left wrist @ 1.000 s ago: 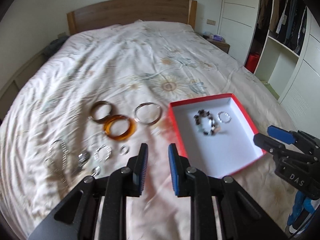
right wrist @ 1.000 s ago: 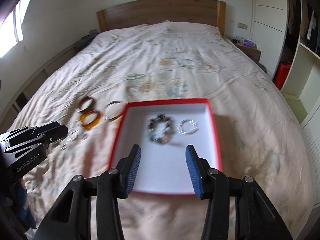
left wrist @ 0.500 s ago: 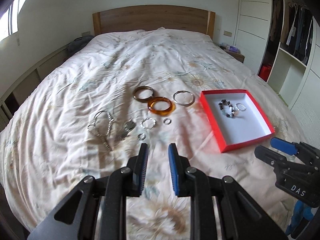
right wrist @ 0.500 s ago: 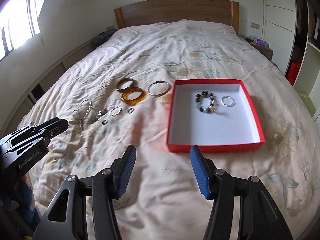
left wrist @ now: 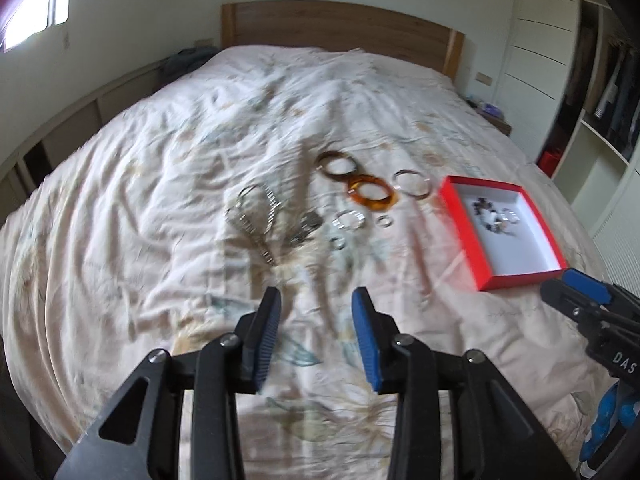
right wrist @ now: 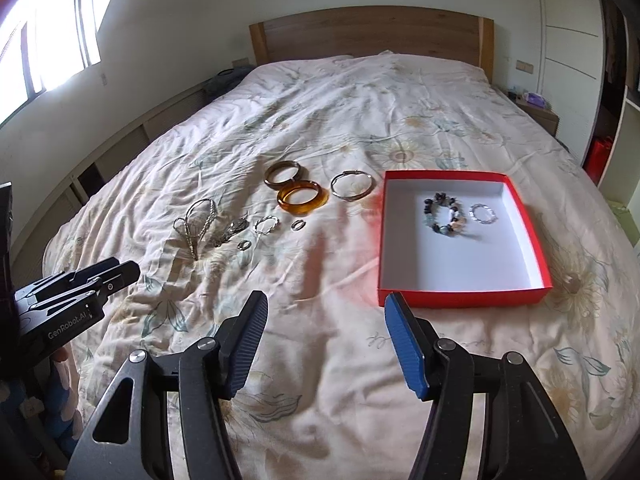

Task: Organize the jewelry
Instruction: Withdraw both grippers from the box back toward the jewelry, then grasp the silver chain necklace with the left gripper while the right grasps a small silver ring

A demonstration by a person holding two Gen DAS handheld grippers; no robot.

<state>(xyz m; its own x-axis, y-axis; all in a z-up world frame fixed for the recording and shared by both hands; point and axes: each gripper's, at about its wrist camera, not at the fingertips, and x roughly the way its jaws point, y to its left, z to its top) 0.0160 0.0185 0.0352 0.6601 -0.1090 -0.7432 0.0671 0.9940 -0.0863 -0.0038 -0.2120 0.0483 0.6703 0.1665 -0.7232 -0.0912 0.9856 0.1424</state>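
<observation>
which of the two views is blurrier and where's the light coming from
The left wrist view is the blurrier: the chain and small rings on the bedspread smear, though the left gripper stays sharp. The right wrist view is crisp, down to the beaded bracelet in the red box. In both, daylight blows out a window at upper left, and the fisheye bends the walls.

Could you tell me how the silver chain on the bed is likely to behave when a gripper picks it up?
The silver chain lies in loose loops on the rumpled bedspread, so it will probably hang limp and swing. Its thin links may slip between pads, or snag the jewelry beside it.
</observation>
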